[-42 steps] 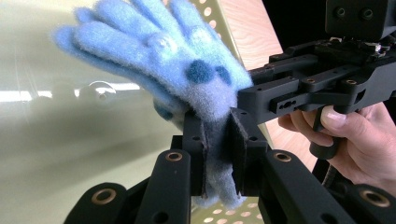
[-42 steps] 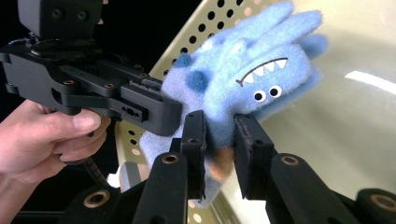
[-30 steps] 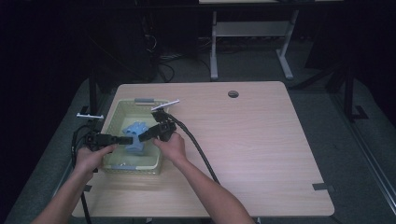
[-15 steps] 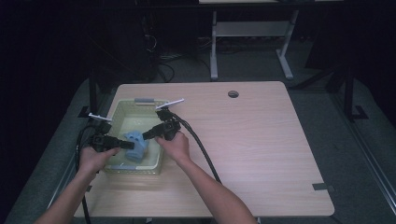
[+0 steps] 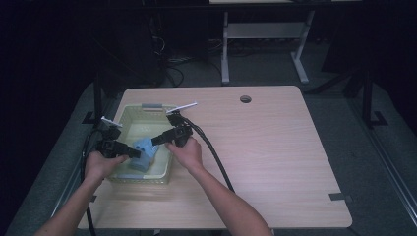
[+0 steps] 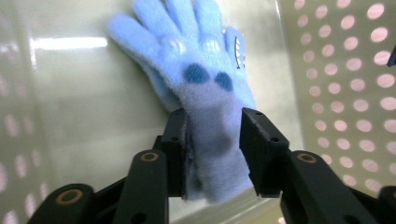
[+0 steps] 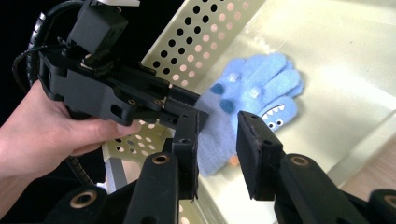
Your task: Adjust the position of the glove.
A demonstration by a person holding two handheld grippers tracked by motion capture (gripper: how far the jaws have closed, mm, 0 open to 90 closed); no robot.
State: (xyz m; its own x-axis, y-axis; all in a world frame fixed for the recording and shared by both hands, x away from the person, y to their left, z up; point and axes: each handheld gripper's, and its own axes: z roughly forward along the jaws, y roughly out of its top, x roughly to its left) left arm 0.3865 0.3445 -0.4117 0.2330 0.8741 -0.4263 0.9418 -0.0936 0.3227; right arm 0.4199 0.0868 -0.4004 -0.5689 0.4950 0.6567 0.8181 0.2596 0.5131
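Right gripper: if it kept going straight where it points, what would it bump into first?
Most likely the blue glove, whose cuff lies just beyond the right gripper and its open fingers. Depth is hard to judge.

No readable text, label, brand or number anywhere.
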